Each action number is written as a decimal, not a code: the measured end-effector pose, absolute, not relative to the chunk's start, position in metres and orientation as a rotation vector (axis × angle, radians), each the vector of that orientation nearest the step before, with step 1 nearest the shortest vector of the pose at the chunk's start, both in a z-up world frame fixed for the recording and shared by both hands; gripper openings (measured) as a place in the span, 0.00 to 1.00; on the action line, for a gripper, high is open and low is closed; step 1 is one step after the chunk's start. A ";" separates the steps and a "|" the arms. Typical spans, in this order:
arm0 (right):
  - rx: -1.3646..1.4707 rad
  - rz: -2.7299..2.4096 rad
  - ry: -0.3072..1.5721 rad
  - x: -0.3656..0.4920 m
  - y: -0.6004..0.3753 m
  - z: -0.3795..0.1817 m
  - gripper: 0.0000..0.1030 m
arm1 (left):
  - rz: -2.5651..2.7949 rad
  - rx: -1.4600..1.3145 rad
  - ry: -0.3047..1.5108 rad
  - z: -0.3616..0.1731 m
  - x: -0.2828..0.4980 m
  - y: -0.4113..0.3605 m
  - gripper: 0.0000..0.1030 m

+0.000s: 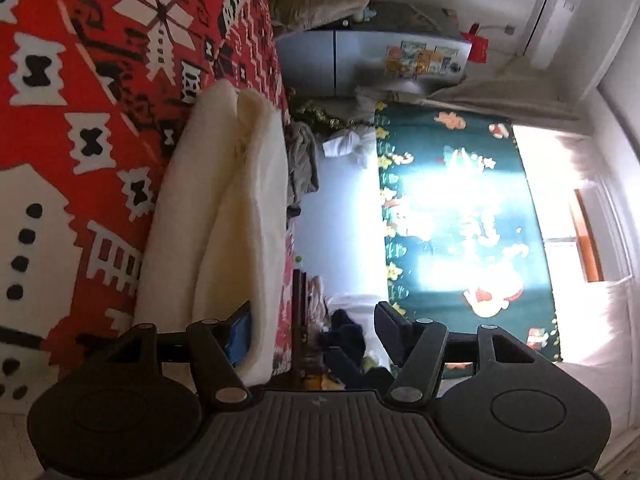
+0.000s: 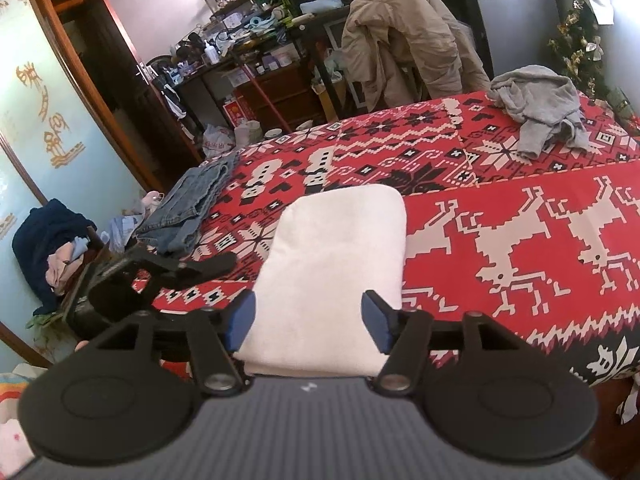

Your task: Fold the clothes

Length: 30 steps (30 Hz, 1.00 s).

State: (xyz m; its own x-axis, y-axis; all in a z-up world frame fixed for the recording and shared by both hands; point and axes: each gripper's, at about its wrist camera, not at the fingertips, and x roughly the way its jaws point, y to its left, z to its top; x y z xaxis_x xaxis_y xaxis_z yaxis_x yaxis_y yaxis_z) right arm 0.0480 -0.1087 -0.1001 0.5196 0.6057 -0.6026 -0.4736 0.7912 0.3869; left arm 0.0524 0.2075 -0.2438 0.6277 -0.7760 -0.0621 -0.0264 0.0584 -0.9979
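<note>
A folded white cloth (image 2: 336,256) lies on the table under a red patterned tablecloth (image 2: 520,208), near its front edge. My right gripper (image 2: 308,312) hovers over the cloth's near end, open, with the cloth between its blue pads (image 2: 242,322) and neither pad pressing it. My left gripper (image 2: 216,266) lies on its side just left of the cloth. In the left wrist view, which is rolled sideways, the left gripper (image 1: 314,320) is open. One pad (image 1: 240,336) sits against the thick edge of the white cloth (image 1: 224,208) and the other finger is in free air.
A crumpled grey garment (image 2: 540,108) lies at the table's far right and folded jeans (image 2: 192,204) at its left edge. A beige jacket (image 2: 400,40) hangs on a chair behind. A heap of clothes (image 2: 52,240) sits left of the table.
</note>
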 end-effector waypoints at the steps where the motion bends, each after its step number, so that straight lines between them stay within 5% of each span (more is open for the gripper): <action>1: 0.179 0.646 0.787 0.047 -0.109 -0.100 0.78 | -0.653 -1.414 0.734 -0.244 0.052 0.208 0.60; 9: 0.138 0.613 0.750 0.045 -0.112 -0.094 0.99 | -0.635 -1.362 0.772 -0.245 0.051 0.205 0.60; 13: 0.114 0.558 0.749 0.047 -0.115 -0.091 0.99 | -0.595 -1.260 0.816 -0.241 0.053 0.201 0.54; 16: 0.019 0.451 0.748 0.047 -0.112 -0.089 0.99 | -0.547 -1.114 0.832 -0.227 0.052 0.196 0.35; 17: -0.012 0.428 0.743 0.047 -0.111 -0.088 0.99 | -0.519 -1.065 0.838 -0.223 0.051 0.194 0.10; 18: -0.030 0.433 0.736 0.047 -0.111 -0.087 0.99 | -0.490 -1.020 0.844 -0.219 0.050 0.193 0.05; 27: 0.102 0.377 0.703 0.057 -0.132 -0.077 0.99 | -0.380 -0.960 0.803 -0.203 0.024 0.206 0.04; 30: 0.135 0.452 0.851 0.078 -0.137 -0.089 0.85 | -0.357 -1.069 0.840 -0.226 0.021 0.214 0.04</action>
